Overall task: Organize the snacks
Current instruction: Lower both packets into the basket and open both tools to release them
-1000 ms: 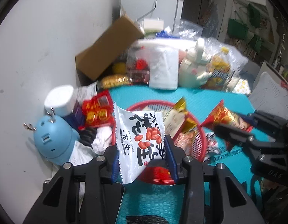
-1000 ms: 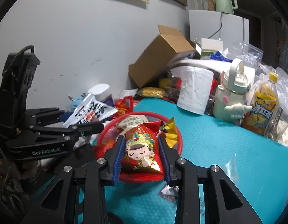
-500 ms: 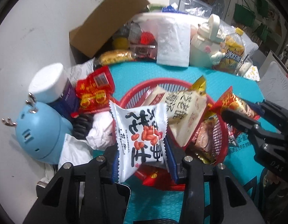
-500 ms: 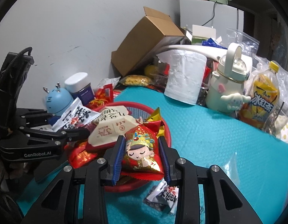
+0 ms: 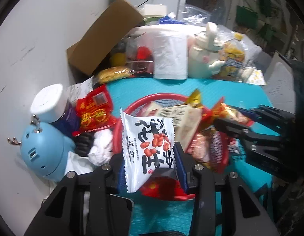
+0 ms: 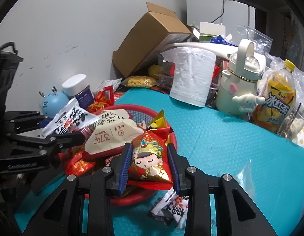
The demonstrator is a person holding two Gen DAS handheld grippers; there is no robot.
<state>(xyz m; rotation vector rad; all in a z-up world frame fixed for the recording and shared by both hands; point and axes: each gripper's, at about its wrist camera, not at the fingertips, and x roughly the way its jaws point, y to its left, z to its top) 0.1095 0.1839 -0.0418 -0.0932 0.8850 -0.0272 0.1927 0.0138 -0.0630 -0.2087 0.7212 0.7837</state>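
The left tongs (image 5: 150, 161) gripped a crinkly white peanut packet (image 5: 149, 145) printed 花生; the right tongs (image 6: 149, 163) clamped a glossy red cartoon-figure packet (image 6: 150, 157), both over the red mesh basket (image 6: 144, 110).

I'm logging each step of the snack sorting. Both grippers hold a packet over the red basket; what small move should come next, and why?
Probably open the right gripper: its red cartoon packet already sits low over the red basket, above other snacks, so it should drop in.
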